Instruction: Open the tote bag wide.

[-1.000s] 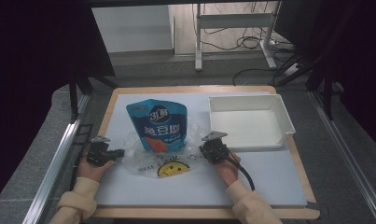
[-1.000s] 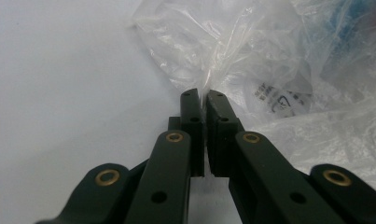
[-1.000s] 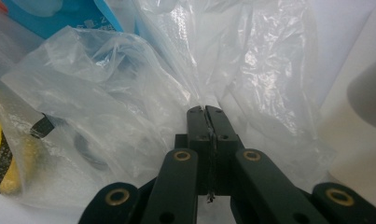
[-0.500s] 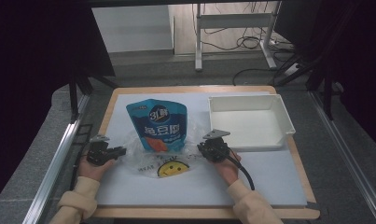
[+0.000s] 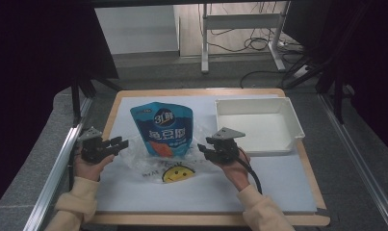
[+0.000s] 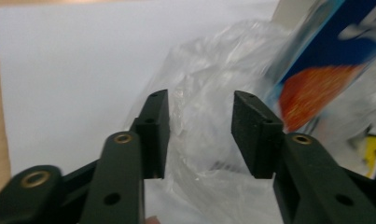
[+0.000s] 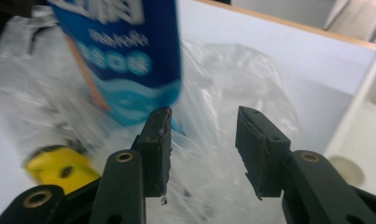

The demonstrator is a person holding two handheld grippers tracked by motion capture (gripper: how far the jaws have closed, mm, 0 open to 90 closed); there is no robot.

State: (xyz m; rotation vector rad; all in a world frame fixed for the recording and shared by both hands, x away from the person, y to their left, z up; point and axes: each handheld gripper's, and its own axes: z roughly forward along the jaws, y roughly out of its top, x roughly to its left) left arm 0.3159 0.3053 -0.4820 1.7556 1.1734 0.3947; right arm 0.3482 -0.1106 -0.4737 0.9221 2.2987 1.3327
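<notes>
Both the left gripper (image 5: pixel 115 143) and right gripper (image 5: pixel 207 147) have just been opening, jaws released, plastic bag (image 5: pixel 148 163) between but unpinched. Bag lies near the desk's front edge, blue pouch (image 5: pixel 163 129) partly inside; it may slide out.

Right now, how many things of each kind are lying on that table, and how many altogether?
Blue snack pouch: 1
Clear plastic bag with a yellow smiley face: 1
White tray: 1
Hand-held claws, both open: 2, the left claw and the right claw
Total: 5
</notes>
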